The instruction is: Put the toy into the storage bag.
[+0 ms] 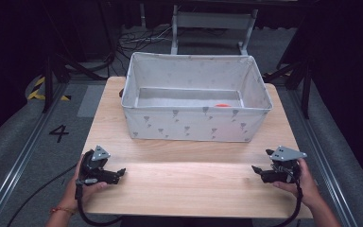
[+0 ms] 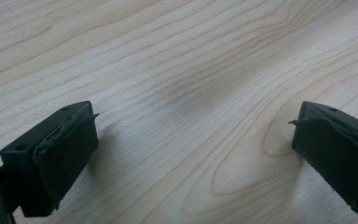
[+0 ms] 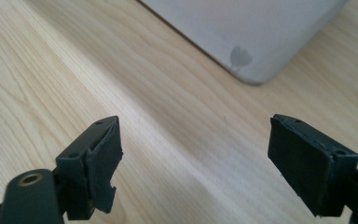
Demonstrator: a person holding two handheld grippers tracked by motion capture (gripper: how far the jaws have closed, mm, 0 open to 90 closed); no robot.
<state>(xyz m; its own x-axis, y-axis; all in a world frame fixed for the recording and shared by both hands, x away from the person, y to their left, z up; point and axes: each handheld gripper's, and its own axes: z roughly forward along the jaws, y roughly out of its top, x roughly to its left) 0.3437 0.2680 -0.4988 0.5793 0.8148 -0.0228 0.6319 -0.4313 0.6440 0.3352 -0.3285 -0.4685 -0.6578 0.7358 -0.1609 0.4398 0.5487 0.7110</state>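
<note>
From up high I can see a soft grey fabric bin [image 1: 196, 124] mid-table [image 1: 184, 184] with something orange [image 1: 222, 105] inside. My right gripper [image 3: 193, 163] catches one rounded bin corner; my left gripper [image 2: 191, 149] sees woodgrain. Both sets of fingers are spread wide, holding nothing.

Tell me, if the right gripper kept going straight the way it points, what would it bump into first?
Probably the wooden table, since the right gripper tilts down at it. If it skimmed above the wood, the corner of the grey fabric box looks next.
</note>
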